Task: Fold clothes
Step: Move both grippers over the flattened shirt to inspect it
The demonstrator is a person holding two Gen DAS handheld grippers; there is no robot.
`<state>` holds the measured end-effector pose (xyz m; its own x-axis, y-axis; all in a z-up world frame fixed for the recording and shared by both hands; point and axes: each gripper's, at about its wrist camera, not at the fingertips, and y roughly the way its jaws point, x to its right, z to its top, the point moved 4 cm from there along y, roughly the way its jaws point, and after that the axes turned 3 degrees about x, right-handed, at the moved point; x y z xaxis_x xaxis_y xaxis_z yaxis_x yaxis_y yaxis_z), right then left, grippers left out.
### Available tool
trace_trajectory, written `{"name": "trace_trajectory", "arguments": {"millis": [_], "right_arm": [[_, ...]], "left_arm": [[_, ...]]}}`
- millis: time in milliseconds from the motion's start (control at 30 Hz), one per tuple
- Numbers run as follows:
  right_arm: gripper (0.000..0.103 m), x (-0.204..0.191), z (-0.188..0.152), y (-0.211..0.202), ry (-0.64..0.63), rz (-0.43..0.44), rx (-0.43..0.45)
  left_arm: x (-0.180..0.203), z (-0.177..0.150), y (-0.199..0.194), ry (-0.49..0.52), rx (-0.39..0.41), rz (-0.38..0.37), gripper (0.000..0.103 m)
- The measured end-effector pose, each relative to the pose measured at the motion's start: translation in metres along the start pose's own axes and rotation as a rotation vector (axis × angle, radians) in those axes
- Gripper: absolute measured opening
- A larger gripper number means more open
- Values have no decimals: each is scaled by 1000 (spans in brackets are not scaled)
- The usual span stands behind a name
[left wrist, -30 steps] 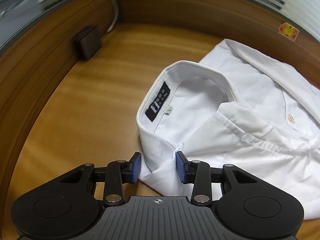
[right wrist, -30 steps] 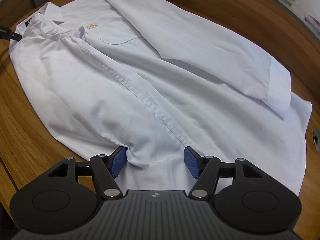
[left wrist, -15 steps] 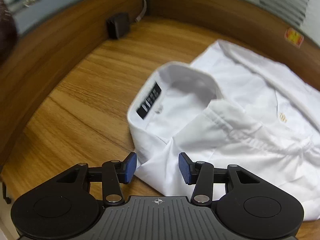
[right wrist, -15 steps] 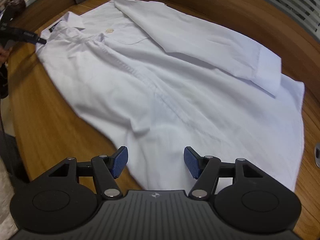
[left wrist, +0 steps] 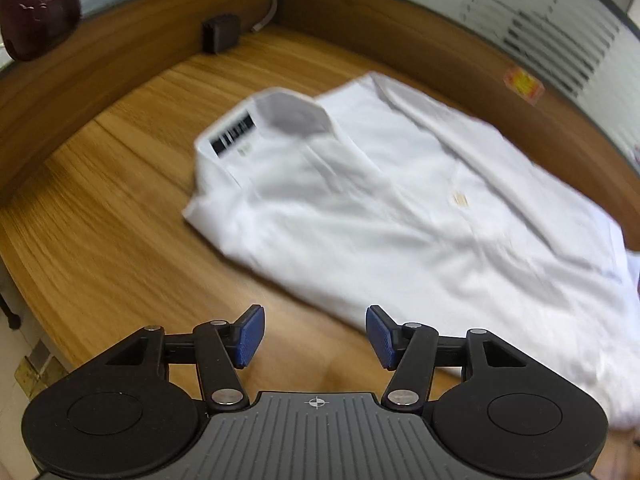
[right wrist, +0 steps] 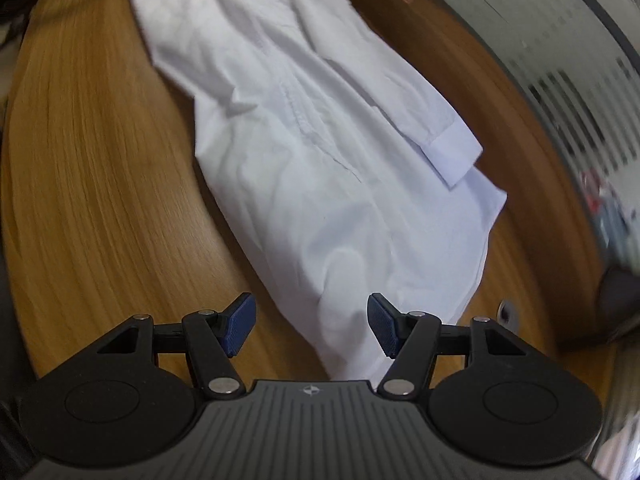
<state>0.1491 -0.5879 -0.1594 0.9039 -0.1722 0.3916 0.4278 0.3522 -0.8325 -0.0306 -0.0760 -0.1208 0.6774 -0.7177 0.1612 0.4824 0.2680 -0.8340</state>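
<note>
White shirt (left wrist: 400, 216) is lying flat on the wooden desk (left wrist: 120, 220), both sides folded inward into a long narrow strip; long axis is running from the collar (left wrist: 280, 120), pointing away toward the black adapter (left wrist: 220, 34), down to the hem. Left gripper (left wrist: 315, 336) and right gripper (right wrist: 310, 326), a second ago straddling the shirt's edges, are now backing off spread wide and empty. Lengthwise fold appears set, crosswise folds outstanding.
</note>
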Motion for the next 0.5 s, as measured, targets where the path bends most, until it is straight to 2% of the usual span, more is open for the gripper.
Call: {"name": "trace_trajectory", "arguments": {"millis": [133,167,200,300,433,500], "right_arm": [[50,-6,-2,21,-163,-31,-5],[23,-8,-2,26,-203,-39,-7],[4,-9,-3,31,-240,-48,-9],[3,3,-6,18,-217,-43,-11],[4,11,-26,5,-134,-11,-68],[9,18,-35,6,-66,13,-103]], "left_arm": [[10,-9,-2,32,-29,-24,61],[12,-10,-3,37,-31,-29,61],[13,-11,-3,43,-33,-31,61],[14,-11,-6,58,-36,-25,62],[10,-6,-4,44,-44,-25,62],[7,-3,-3,33,-43,-25,62]]}}
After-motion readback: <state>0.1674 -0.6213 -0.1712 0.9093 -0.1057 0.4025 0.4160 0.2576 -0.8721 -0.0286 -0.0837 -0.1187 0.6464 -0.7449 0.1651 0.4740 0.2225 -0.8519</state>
